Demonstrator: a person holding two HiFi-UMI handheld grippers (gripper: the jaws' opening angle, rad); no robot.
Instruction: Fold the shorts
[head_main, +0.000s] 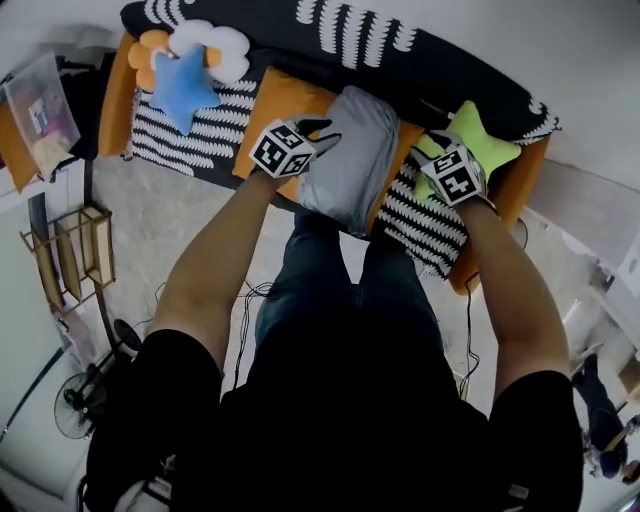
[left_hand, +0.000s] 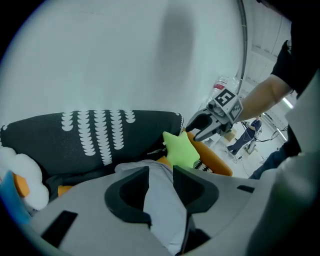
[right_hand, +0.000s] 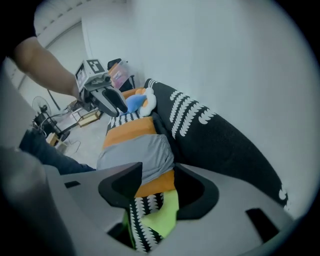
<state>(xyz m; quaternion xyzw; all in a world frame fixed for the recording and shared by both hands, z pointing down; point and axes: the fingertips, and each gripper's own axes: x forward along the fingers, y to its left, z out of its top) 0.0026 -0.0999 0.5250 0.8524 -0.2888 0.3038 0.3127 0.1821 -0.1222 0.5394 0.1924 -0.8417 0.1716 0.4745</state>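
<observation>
– Checking where we stand: the shorts (head_main: 350, 160) lie on the orange seat of the sofa (head_main: 272, 100), gathered into a narrow grey bundle, with the near end hanging over the front edge.
– And our left hand-held gripper (left_hand: 161, 172)?
– Its jaws are apart at the left edge of the cloth. Grey fabric shows between them, but the pads do not press on it. The right hand-held gripper (right_hand: 159, 170) is apart too and holds nothing. It hangs just beside the shorts, over the green star cushion (head_main: 482, 140).
– So how do we get a clean fold?
– We judge that each side should take its own edge, pinching near a corner and not around the whole bundle. Then we lift both ends level and spread the cloth flat on the seat before folding it over.
– Any risk?
– The hanging end could drag the shorts off the seat, so we should first draw them back toward the backrest.
</observation>
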